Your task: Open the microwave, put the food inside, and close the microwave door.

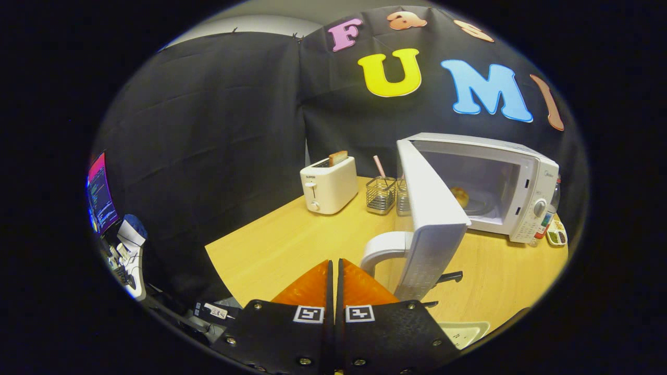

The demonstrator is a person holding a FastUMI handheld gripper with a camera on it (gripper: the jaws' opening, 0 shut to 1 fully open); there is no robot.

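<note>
A white microwave (521, 172) stands on the wooden table (281, 239), beyond my fingers and to their right. Its door (430, 219) is swung wide open toward me, edge-on, and the white door handle (383, 249) juts out just ahead of my fingertips. Inside the cavity a small golden piece of food (460, 196) rests on the turntable. My gripper (334, 263) is shut with nothing between its fingers, hovering over the table's near edge just left of the handle.
A white toaster (328, 185) with a slice of bread stands at the back of the table. Two wire baskets (382, 194), one holding a striped straw, sit between toaster and microwave. A white tray (464, 330) lies near my fingers on the right. A monitor (100, 192) glows far left.
</note>
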